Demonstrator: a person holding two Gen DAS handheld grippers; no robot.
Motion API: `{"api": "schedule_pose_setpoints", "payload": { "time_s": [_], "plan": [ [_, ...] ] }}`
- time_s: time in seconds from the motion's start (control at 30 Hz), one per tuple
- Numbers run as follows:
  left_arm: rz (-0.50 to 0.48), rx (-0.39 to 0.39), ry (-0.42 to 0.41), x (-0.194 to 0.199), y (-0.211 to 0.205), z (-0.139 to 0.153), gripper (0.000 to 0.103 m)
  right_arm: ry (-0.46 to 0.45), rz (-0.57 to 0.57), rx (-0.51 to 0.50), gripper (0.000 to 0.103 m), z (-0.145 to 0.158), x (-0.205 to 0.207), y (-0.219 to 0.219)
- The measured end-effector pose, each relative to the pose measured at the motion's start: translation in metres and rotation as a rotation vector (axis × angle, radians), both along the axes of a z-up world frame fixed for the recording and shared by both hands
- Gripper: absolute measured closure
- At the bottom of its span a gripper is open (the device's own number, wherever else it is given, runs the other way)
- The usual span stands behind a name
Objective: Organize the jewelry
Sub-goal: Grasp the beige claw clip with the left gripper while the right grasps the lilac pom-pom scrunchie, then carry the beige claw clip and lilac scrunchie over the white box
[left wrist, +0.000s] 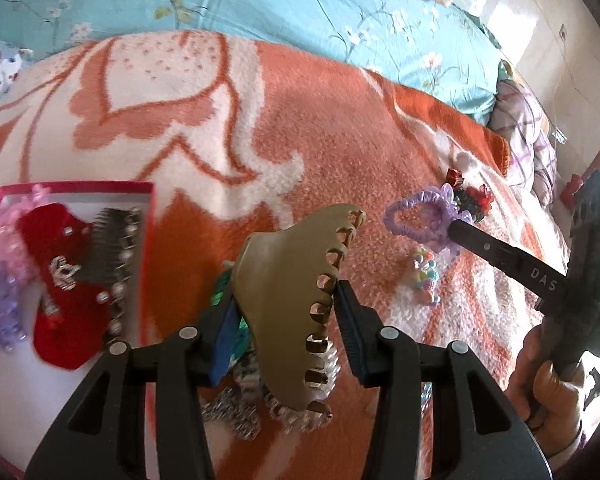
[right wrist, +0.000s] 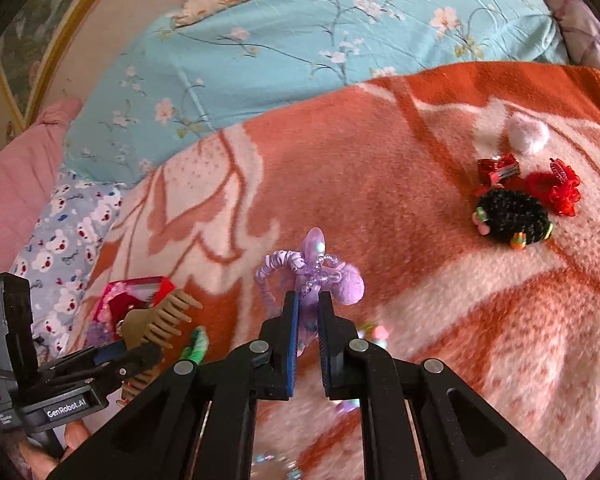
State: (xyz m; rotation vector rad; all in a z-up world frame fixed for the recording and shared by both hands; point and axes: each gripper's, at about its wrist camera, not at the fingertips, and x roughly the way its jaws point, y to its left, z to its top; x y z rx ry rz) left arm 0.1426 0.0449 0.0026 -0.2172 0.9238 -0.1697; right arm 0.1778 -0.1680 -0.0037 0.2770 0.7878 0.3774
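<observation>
Left wrist: left hand-held gripper clamping tan claw clip

A tan claw clip is hanging tilted between the left hand-held gripper's pads, above the bed. A lilac scrunchie is dangling, pinched in the right hand-held gripper. A pink box is sitting on the blanket, holding red and lilac pieces.
</observation>
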Motion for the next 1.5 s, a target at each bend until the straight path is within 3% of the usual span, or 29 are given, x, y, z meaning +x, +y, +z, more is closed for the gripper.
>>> {"api": "schedule_pose_setpoints", "payload": {
  "time_s": [0.9,1.5],
  "plan": [
    [0.299,-0.038,-0.042,-0.107,0.132,0.009,0.058,-0.009,0.275,0.026,0.095,0.014,-0.068,0.121],
    [0.423,-0.062,-0.035,-0.129,0.186,-0.004,0.058,0.017,0.434,0.003,0.095,0.003,-0.089,0.2]
  ]
}}
